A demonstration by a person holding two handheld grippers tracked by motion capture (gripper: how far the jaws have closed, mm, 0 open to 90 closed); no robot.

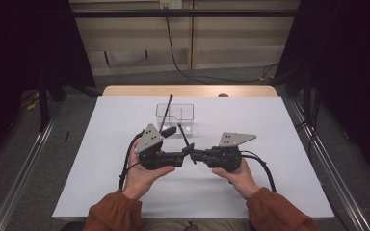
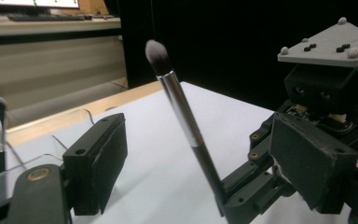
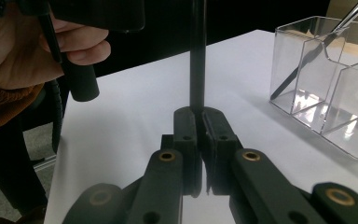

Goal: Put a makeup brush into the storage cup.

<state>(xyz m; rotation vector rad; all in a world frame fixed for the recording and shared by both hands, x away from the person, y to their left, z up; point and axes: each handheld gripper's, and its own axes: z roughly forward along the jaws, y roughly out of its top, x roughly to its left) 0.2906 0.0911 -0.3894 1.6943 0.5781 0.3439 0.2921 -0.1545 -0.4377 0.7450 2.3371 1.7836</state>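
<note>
A makeup brush (image 1: 185,137) with a black handle, silver ferrule and grey-tipped bristles (image 2: 157,50) stands tilted above the table's middle. My right gripper (image 1: 192,153) comes in from the right and is shut on the low end of the brush handle (image 3: 197,60); in the right gripper view its jaws (image 3: 199,119) meet around the handle. My left gripper (image 1: 173,143) faces it from the left with its jaws wide apart. In the left gripper view the brush (image 2: 186,121) rises in the gap of my left gripper (image 2: 200,161), and neither pad touches it.
A clear acrylic organizer (image 1: 185,111) with compartments stands just behind the grippers, and a second brush (image 1: 166,113) leans in it. The same organizer (image 3: 326,88) is at the right of the right gripper view. White table surface (image 1: 270,183) lies on both sides.
</note>
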